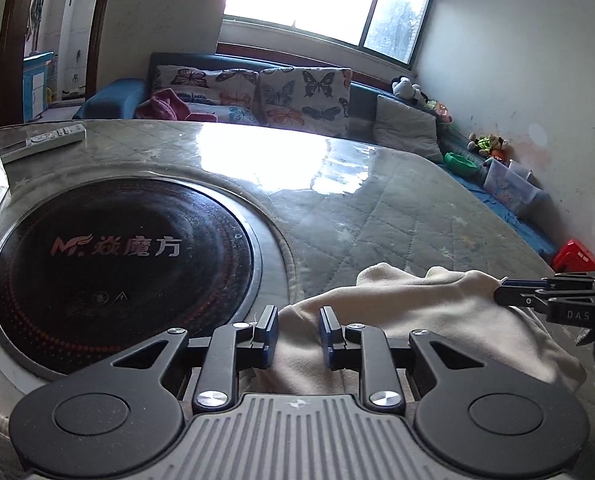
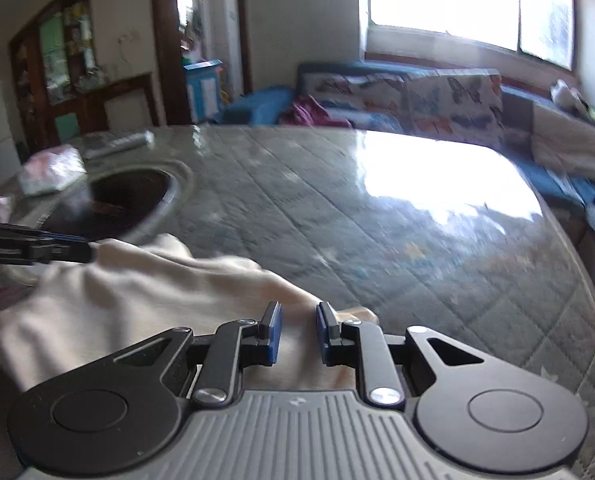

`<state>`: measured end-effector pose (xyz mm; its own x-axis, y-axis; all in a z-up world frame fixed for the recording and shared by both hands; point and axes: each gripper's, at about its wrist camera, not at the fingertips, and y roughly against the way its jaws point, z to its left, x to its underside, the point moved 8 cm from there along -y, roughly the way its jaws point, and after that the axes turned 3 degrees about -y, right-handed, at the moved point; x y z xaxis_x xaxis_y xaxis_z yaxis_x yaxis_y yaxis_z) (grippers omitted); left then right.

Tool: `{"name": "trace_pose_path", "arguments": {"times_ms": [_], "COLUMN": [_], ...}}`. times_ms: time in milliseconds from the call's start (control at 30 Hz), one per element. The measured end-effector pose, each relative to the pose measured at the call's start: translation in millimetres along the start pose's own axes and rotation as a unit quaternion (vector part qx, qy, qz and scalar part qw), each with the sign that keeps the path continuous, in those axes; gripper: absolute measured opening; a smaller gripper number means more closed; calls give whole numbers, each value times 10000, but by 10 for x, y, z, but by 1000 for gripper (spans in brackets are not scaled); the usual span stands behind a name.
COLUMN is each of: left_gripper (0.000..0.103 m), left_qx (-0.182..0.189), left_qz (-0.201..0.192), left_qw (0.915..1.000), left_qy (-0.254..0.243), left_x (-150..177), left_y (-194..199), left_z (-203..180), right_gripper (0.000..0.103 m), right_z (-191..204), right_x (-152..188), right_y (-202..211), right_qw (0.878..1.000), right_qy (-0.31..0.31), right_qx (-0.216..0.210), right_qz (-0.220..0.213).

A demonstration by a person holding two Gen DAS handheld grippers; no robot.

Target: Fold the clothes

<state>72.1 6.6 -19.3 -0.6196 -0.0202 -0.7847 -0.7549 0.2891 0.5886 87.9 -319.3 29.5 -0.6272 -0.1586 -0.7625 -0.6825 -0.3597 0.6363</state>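
Well back on the quilted table, both grippers' fingers spread over the cream garment.

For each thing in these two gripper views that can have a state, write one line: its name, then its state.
cream garment: crumpled on the table, not yet folded
left gripper: open, fingers either side of the cloth
right gripper: open, over the garment's edge
hotplate: dark, no glow seen
remote control: lying flat on the table
window: bright daylight outside
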Motion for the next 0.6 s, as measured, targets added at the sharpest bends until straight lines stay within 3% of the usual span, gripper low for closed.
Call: {"name": "trace_pose_path", "arguments": {"times_ms": [200,367,600], "left_gripper": [24,25,32], "left_qx": [61,-72,-153], "left_qz": [-55,28,-27], "left_qw": [10000,9999,9998], "left_qy": [-10,-128,-131], "left_x": [-51,-31,-77], "left_y": [41,-17,88], "left_z": [-49,-48,-105], "right_gripper": [17,17,25], "right_z": [-19,-46,81], "right_x": [-51,4,-43], "right_y": [85,-13,198], "right_qw": [9998,10000,9997], "right_qy": [-81,-48,153], "right_qx": [-55,-2,20], "right_qz": [-158,6,-175]}}
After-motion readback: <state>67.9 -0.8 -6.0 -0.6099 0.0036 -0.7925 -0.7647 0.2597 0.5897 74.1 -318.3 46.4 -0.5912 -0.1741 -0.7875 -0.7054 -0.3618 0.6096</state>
